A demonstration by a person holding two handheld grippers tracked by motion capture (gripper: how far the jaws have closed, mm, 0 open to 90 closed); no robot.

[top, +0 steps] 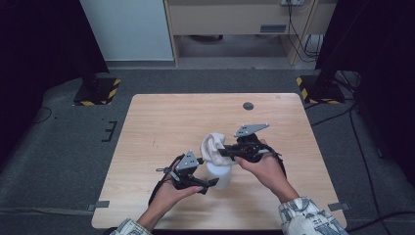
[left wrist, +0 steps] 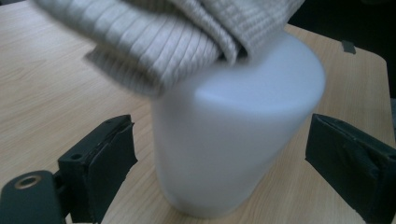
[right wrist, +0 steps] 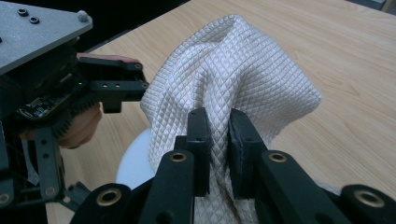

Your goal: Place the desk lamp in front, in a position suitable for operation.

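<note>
Right gripper [right wrist: 218, 140] pinched tight on cream quilted cloth [right wrist: 238, 70], lifted over white plastic cylinder container [left wrist: 233, 140] at table [top: 161, 117] 6 o'clock, left gripper [top: 208, 185] open, jaws flanking it ungripped; likely wiping step, next: clamp container, rub cloth down.

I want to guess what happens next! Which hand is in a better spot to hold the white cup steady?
Probably the left. Its gripper has open fingers on either side of the white cup, not touching. The right gripper is busy, shut on the cloth.
</note>
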